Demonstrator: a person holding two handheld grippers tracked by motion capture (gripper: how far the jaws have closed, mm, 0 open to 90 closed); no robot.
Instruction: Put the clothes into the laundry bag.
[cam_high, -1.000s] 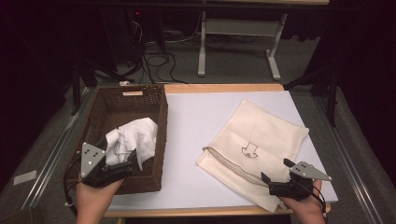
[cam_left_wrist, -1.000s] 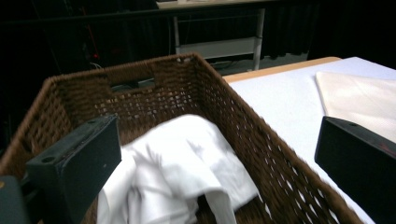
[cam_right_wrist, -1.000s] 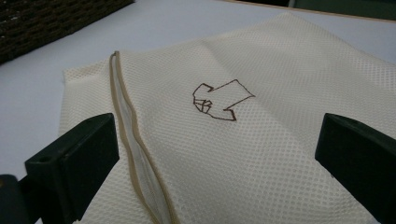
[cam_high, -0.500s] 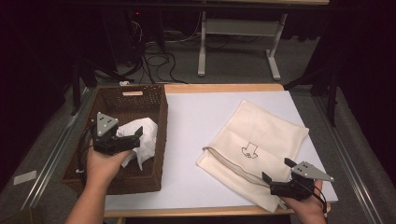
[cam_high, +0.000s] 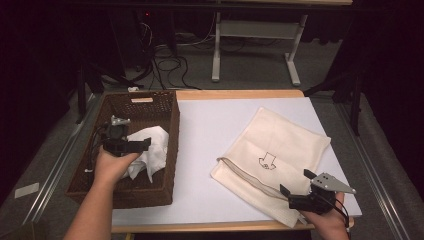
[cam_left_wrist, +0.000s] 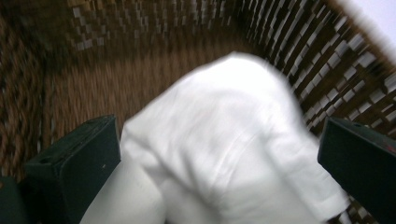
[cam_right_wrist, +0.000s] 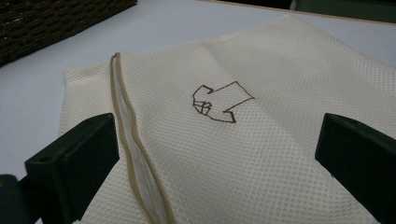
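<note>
White cloth (cam_high: 149, 150) still in wicker basket (cam_high: 165, 107), left gripper (cam_high: 131, 145) jaws apart around it, ungrabbed; right gripper (cam_high: 295, 189) jaws apart at mesh bag (cam_high: 285, 140).

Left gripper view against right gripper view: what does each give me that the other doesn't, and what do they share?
Left gripper view alone: the white cloth bunched between the left gripper's open jaws, with the basket's woven floor and walls all around; the picture is blurred.

Right gripper view alone: the cream mesh bag flat on the white table, its open zipper and the brown arrow drawing, seen between the right gripper's open jaws.

Both: the brown wicker basket, and two black jaws spread wide, gripping nothing.
</note>
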